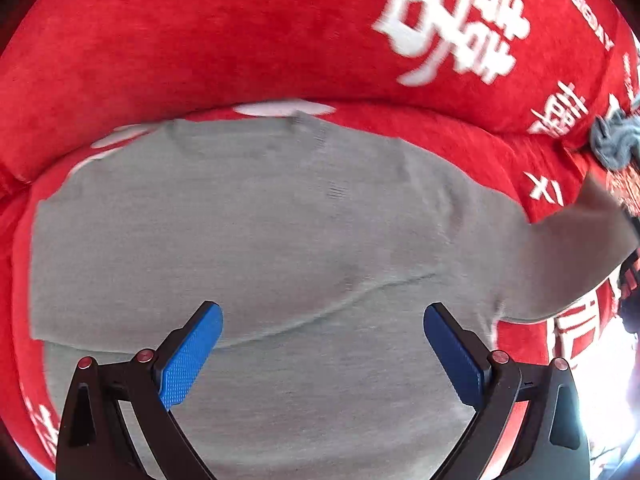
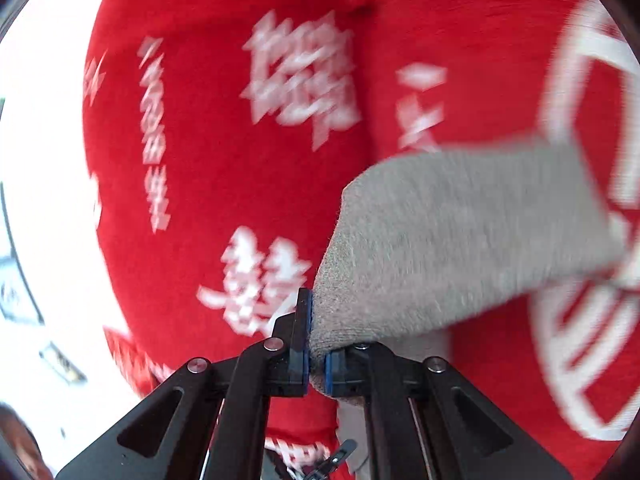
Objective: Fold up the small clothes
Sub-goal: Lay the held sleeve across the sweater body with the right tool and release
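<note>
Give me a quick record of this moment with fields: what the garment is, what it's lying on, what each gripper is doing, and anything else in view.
garment: grey knit sweater, body spread flat, neckline at the far side
surface: red plush cover with white characters
left gripper: open, above the sweater's lower body, nothing between its blue pads
right gripper: shut on the sleeve end, lifted off the cover
other item: crumpled blue-grey cloth at the right edge
image quality: motion blur in both views

Plain grey sweater (image 1: 280,220) on a red cover (image 1: 160,40) printed with white characters; blue pads (image 1: 192,356) on black fingers (a grey-blue rag (image 1: 614,144) too).
</note>
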